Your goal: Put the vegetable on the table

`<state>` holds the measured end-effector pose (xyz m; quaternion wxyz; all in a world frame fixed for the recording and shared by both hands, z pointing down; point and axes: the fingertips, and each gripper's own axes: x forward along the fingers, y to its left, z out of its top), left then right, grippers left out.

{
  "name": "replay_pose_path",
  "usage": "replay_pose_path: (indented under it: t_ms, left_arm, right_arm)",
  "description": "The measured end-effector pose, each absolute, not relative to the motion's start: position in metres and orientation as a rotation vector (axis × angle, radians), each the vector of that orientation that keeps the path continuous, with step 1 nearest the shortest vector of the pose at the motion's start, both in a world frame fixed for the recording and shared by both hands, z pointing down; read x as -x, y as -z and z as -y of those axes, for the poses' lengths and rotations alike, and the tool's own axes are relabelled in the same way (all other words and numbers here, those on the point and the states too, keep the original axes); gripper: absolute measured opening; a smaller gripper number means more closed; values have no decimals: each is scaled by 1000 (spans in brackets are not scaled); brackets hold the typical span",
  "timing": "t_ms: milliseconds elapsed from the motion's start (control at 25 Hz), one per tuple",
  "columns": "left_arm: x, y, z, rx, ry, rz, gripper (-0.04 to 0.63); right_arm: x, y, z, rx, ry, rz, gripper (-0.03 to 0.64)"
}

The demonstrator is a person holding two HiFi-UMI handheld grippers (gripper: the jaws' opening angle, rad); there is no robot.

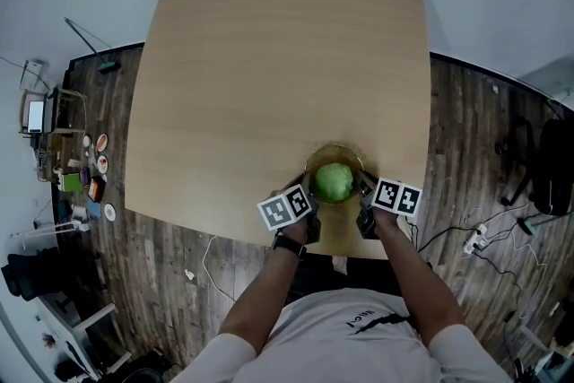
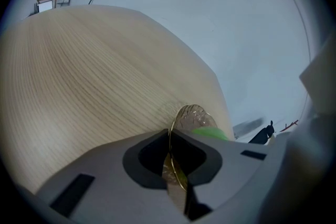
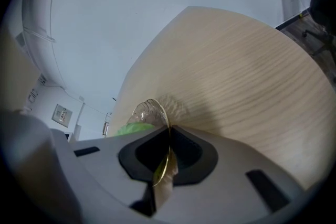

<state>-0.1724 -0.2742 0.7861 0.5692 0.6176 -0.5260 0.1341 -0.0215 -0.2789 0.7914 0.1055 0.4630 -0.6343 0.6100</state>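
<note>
while 2 hand-held grippers tight on bowl rim, round pale-green vegetable inside

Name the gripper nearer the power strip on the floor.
Right. The right gripper grips the bowl rim toward the power strip; the left gripper grips the opposite rim, farther.
</note>
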Motion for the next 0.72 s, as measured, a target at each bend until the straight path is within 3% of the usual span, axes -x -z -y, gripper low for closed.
replay_pose_path:
  t_ms: [720]
  left_arm:
    - [191,-758,290,-1493,-248,1290,37]
  right_arm:
    - [16,-784,282,-1298,-1677,1940,43]
